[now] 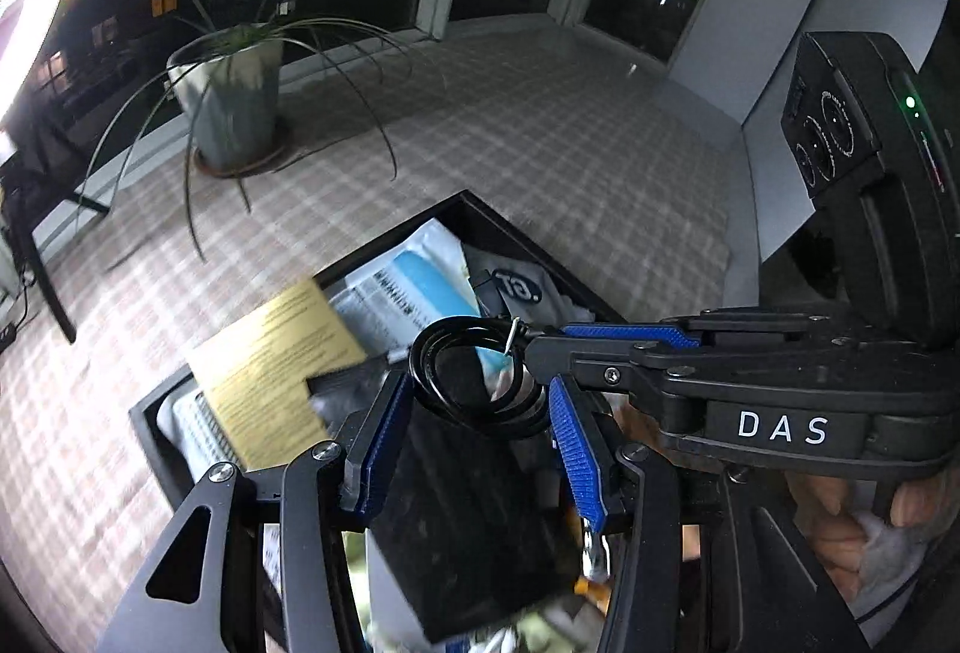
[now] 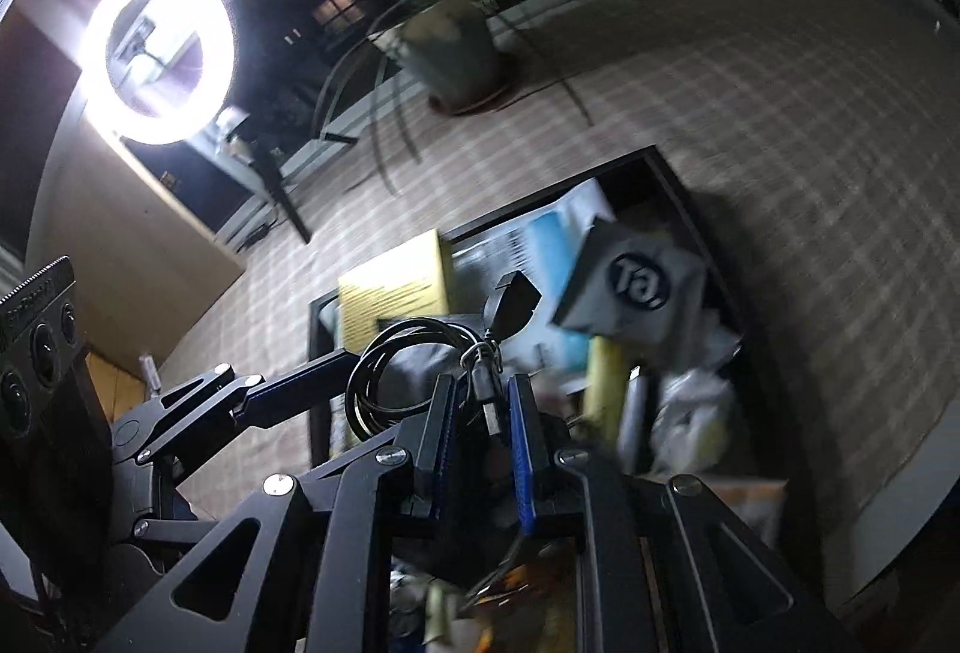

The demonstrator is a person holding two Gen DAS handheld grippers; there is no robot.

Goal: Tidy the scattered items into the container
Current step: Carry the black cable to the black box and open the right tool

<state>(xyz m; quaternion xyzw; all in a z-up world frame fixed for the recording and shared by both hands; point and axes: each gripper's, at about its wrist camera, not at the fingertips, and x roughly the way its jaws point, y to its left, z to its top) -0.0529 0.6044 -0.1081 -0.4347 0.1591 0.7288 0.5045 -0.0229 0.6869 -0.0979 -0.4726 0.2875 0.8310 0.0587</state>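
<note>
A black container [image 1: 528, 233] stands on the checked tablecloth, filled with a yellow leaflet [image 1: 270, 365], a white and blue packet [image 1: 414, 287], a grey "GT" pouch [image 1: 528, 287] and other items. A coiled black cable [image 1: 474, 383] hangs above it. My right gripper [image 1: 528, 347] comes in from the right and is shut on the cable's tied end. My left gripper [image 1: 480, 413] is open, its blue pads either side of the coil. In the right wrist view the right gripper [image 2: 483, 407] clamps the cable [image 2: 408, 365] near its plug, over the container [image 2: 678, 185].
A potted plant [image 1: 231, 95] with long thin leaves stands at the far left of the table. A bright ring light [image 2: 157, 53] is off the table's left side. Dark windows run behind. A wall [image 1: 798, 23] bounds the right.
</note>
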